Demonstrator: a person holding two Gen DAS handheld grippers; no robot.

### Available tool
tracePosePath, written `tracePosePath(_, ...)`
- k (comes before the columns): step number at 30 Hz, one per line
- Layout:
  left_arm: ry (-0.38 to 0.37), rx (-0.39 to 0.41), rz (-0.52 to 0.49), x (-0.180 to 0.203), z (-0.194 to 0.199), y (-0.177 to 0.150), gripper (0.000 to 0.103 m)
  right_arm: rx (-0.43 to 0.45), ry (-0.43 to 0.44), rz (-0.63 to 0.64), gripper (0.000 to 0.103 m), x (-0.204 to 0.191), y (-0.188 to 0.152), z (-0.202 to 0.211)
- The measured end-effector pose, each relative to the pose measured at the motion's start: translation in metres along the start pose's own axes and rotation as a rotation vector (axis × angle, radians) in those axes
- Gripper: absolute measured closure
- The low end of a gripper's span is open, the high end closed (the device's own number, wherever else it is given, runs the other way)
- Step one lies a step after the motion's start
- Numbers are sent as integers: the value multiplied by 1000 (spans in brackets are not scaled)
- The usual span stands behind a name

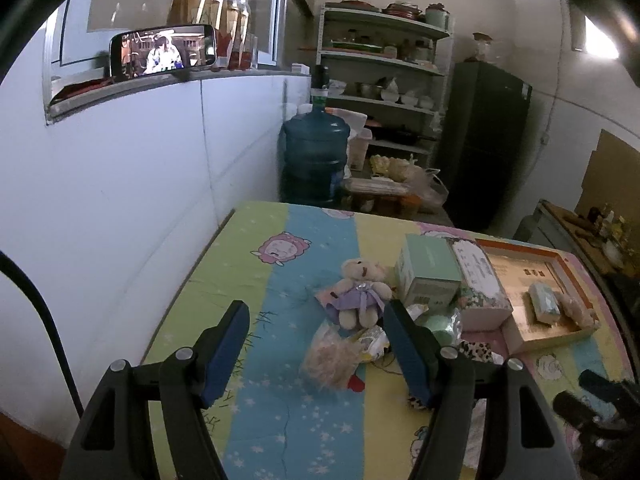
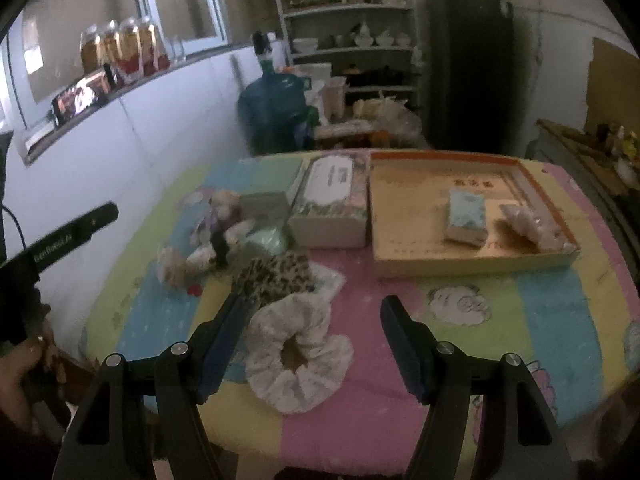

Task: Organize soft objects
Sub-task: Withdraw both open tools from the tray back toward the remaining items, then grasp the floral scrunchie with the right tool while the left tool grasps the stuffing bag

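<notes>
This is a home kitchen or pantry corner: a shelf rack (image 1: pixel 384 76) holds bowls and pots, a water jug (image 1: pixel 314 156) stands by a dark fridge (image 1: pixel 484 140), and jars (image 1: pixel 212 4) line the window ledge.

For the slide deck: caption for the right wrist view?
Open right claw above a white scrunchie on the striped tablecloth; tray beyond.

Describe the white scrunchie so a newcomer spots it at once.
Start at the orange-rimmed tray on the striped cloth, then come toward the camera. The white scrunchie lies on the pink stripe, a pale ruffled ring with a hole, unlike the leopard-print piece behind it.
</notes>
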State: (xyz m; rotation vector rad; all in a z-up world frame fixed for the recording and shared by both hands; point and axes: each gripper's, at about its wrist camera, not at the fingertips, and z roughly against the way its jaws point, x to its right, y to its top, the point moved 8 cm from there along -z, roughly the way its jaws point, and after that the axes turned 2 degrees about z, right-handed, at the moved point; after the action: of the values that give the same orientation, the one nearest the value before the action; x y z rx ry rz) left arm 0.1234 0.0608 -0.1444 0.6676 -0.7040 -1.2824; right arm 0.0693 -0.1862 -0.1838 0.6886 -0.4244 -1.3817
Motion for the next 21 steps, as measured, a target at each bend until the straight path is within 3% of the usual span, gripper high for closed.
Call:
tracePosePath(3, -1, -3, -3, -4, -4, -4, 33, -42, 7, 2, 25, -5, -11, -15)
tracePosePath(11, -14, -33, 25, -22, -15, -20, 33, -138, 11, 36, 25, -18, -38, -52)
tracePosePath(15, -17, -41, 20, -29, -20, -28, 33, -168, -35, 43, 25, -16, -46, -70)
tracePosePath(21, -87, -51, 2, -24, -28, -33, 33, -211, -92, 42, 25, -5, -59, -88)
